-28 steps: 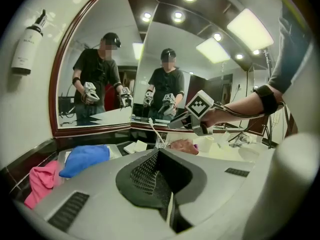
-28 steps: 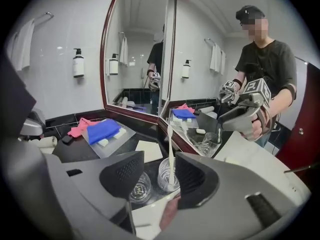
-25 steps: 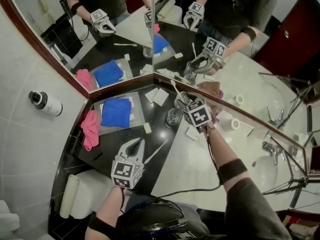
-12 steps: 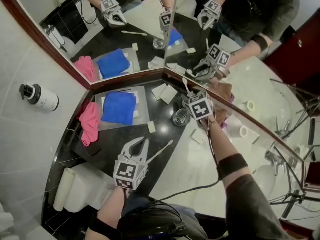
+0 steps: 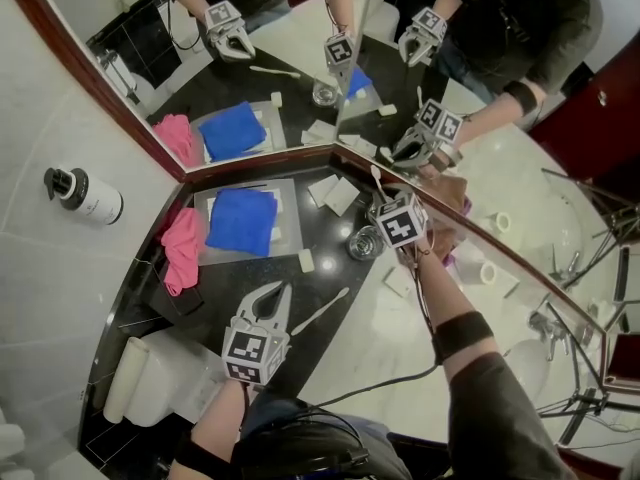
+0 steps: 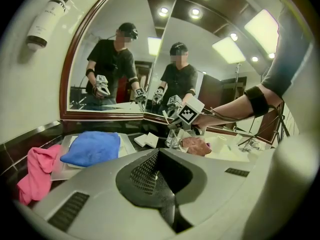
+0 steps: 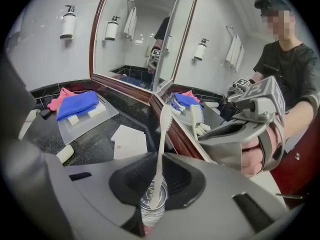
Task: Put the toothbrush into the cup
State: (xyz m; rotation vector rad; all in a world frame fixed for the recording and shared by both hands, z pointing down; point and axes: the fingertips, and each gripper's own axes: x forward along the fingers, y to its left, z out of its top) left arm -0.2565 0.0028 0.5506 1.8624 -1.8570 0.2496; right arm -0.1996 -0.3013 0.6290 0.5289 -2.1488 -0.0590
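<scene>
Worktop (image 5: 215, 288): black, cluttered. Left gripper (image 6: 159, 150) hovers at front, fingers closed on nothing, probably idle beside 2nd toothbrush (image 5: 322, 308) lying flat there. Right gripper (image 7: 160, 155) tilts down over cup (image 5: 365, 242) near back corner. Its fingers pinch toothbrush (image 7: 161, 129) mid-handle, head up, butt end inside cup, likely to steady it. 1 second back those fingers gaped wide; they've just closed.

A toothbrush (image 7: 161, 149) plus a second toothbrush (image 5: 320, 310) makes two; one each of glass cup (image 5: 365, 241), blue towel (image 5: 240, 220), pink cloth (image 5: 182, 250), tray (image 5: 288, 213), wall bottle (image 5: 85, 196), rolled white towel (image 5: 128, 380).
</scene>
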